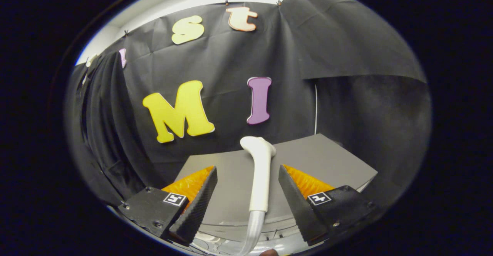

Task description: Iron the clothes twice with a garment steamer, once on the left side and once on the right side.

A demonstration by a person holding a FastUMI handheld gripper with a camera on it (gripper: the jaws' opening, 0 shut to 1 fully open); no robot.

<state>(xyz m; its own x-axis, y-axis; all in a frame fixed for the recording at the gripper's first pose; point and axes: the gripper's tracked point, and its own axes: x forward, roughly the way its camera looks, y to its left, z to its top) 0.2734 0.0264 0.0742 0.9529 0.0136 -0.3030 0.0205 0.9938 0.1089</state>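
The garment steamer's white handle (259, 179) stands upright between my fingers, and its bent head (257, 144) rises just past the fingertips. A pale ribbed hose (252, 229) runs down from the handle's lower end. My gripper (247, 168) is open. Its fingers flank the handle with a gap on each side, and the right finger is the nearer one. Neither finger presses on the handle.
A flat grey tabletop (327, 159) stretches ahead under the steamer, with its far corner to the right. A pale rounded surface (231, 225) lies below the fingers near the hose. Black cloth walls close the booth behind and on both sides.
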